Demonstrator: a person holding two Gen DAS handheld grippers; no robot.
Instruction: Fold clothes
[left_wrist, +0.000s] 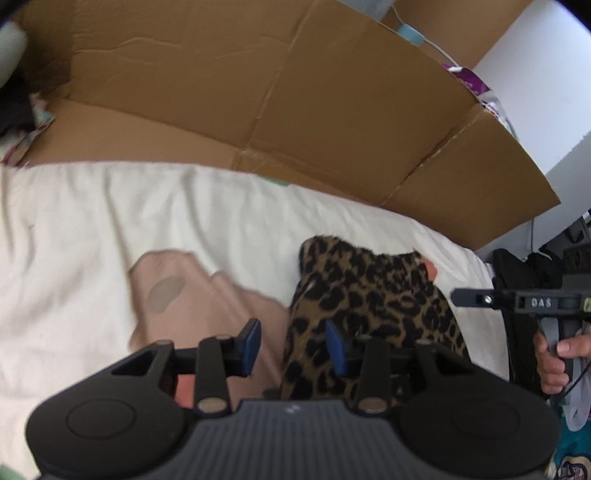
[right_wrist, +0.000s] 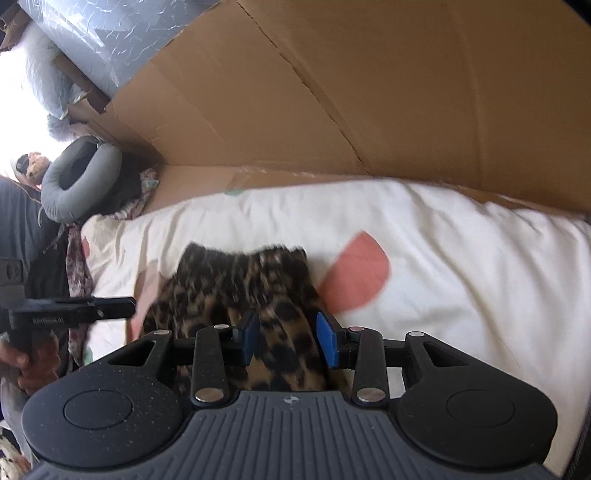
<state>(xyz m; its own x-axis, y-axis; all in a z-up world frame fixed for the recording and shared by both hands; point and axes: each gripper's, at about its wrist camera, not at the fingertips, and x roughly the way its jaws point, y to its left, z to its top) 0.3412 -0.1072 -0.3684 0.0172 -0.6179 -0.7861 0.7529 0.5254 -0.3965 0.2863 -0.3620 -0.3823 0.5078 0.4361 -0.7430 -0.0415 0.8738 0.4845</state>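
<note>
A leopard-print garment (left_wrist: 369, 306) lies bunched on the white sheet (left_wrist: 110, 229). My left gripper (left_wrist: 293, 347) hovers over the garment's left edge; its jaws stand apart and the blue pads press on nothing. In the right wrist view the same garment (right_wrist: 240, 280) runs under and between the pads of my right gripper (right_wrist: 289, 341), whose jaws also stand apart without pinching it. Each gripper shows side-on at the edge of the other's view, held by a hand (left_wrist: 554, 362).
A tall cardboard wall (left_wrist: 295, 92) stands along the far side of the bed. A pale pink fabric patch (left_wrist: 207, 295) lies left of the garment, a salmon patch (right_wrist: 358, 273) right of it. A grey neck pillow (right_wrist: 74, 184) sits at the left end.
</note>
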